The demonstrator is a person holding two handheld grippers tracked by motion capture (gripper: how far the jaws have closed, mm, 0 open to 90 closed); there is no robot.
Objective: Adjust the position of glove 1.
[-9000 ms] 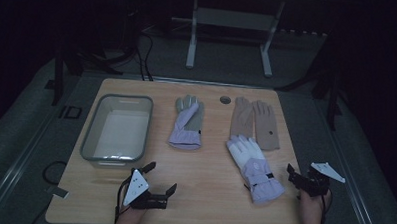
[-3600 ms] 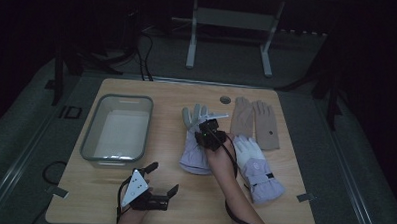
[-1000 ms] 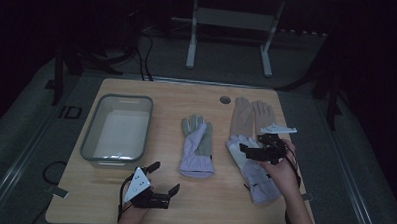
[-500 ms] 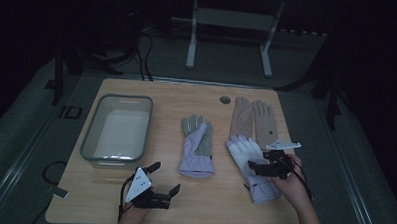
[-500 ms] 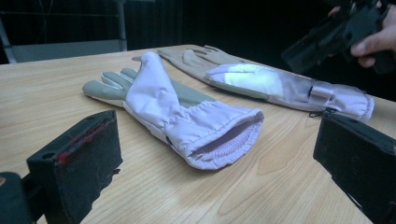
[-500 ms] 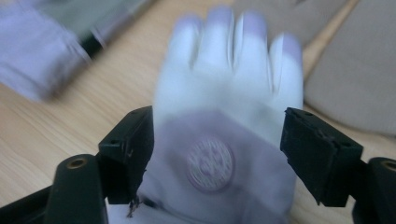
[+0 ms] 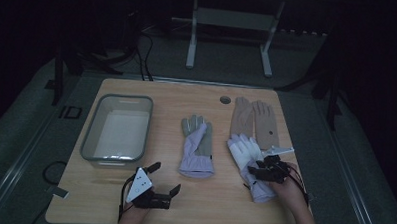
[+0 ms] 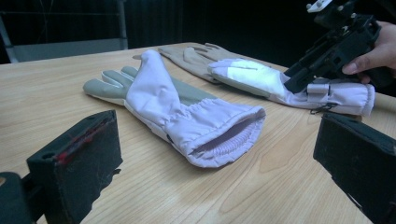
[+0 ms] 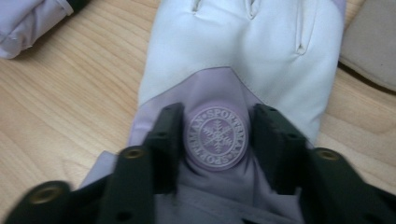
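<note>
1. Black jaws of the right gripper (image 9: 217,135) pinch a raised fold of the white-and-lilac glove (image 9: 243,56), one on each side of its round snowflake badge (image 9: 216,136), narrowed onto the fabric.
2. From above, that right gripper (image 7: 262,170) sits at about 4 o'clock on the wooden table (image 7: 223,208), on the glove's (image 7: 245,153) cuff end.
3. Beige gloves (image 7: 253,121) lie just beyond, at 2 o'clock, touching the held glove's fingers.
4. At 6 o'clock the left gripper (image 7: 159,185) rests on the table, jaws wide apart, holding nothing (image 8: 219,186).
5. Ahead of it at the centre lies a grey-and-lilac glove (image 8: 187,112), cuff open toward it.
6. A clear tray (image 7: 91,138) sits at 9 o'clock.
</note>
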